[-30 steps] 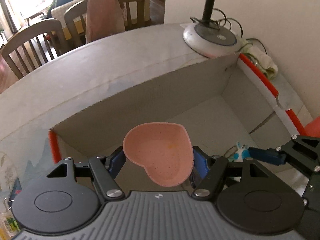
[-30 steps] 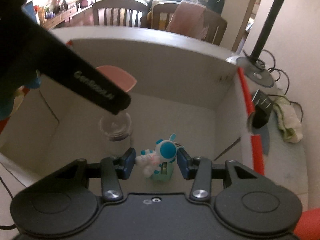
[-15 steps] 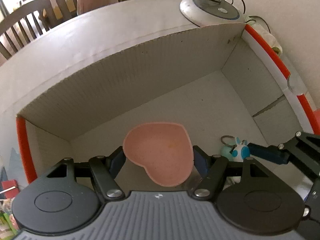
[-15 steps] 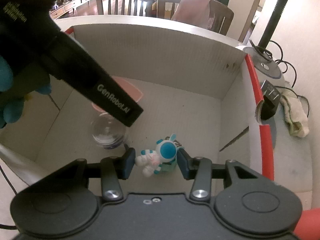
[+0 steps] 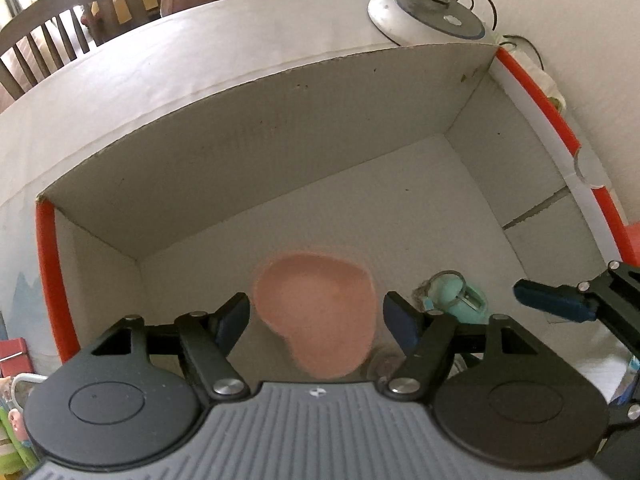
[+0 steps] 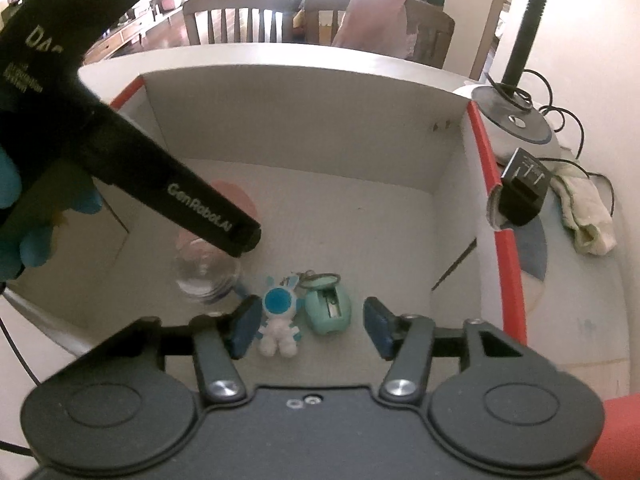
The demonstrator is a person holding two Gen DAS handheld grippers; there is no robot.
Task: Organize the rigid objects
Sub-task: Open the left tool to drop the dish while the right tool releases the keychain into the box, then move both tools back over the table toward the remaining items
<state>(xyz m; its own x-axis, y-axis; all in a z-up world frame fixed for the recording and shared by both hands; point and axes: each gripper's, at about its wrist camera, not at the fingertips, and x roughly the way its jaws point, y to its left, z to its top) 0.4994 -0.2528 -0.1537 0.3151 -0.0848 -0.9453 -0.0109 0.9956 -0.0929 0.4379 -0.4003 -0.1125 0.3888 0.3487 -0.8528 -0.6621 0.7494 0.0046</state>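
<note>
A pink heart-shaped dish [image 5: 318, 320] lies on the floor of the white cardboard box [image 5: 248, 152], blurred, between the spread fingers of my open left gripper [image 5: 316, 316]. In the right wrist view my right gripper [image 6: 306, 326] is open above a white and blue rabbit figure [image 6: 278, 320] and a teal sharpener keychain [image 6: 328, 308], both lying on the box floor [image 6: 360, 216]. A clear glass cup [image 6: 206, 276] stands left of them, partly behind the left gripper body [image 6: 120, 152]. The dish [image 6: 240, 200] shows beyond it.
The box has orange-edged side walls [image 6: 500, 208]. A lamp base [image 5: 428, 12] with cables stands behind its right corner, with a black adapter [image 6: 524, 192] and a rag [image 6: 588, 216]. Wooden chairs [image 6: 240, 16] stand beyond the table.
Both grippers have opened. The left let go of the pink dish, which dropped to the box floor. The right let go of the rabbit figure and keychain, now lying on the floor.
</note>
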